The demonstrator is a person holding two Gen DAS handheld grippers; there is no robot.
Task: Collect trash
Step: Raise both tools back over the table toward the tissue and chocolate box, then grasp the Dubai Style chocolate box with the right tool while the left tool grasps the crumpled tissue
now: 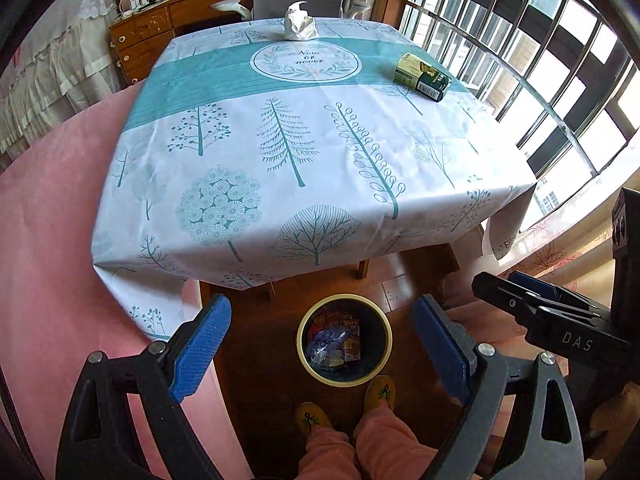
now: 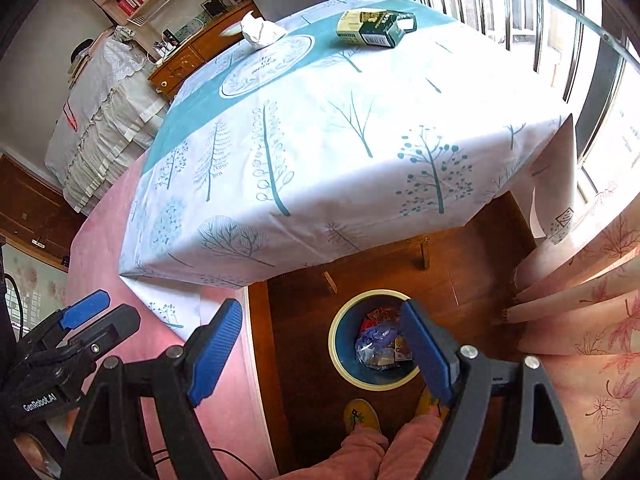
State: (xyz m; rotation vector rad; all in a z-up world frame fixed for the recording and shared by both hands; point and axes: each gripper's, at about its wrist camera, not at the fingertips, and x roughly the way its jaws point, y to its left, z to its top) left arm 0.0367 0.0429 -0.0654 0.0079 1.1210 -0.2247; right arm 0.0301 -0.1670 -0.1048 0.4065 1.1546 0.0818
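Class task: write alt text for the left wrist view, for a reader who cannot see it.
The open, empty left claw hangs above a yellow-rimmed bin of wrappers on the wooden floor. Beyond it, a table under a tree-print cloth bears a crumpled tissue and a green carton. The right claw shows at right.

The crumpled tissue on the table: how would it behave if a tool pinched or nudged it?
The tissue looks like loosely wadded paper, so it would probably crush and give rather than resist. It seems very light and may slide on the tablecloth when pushed. Its lumpy shape makes rolling unlikely.
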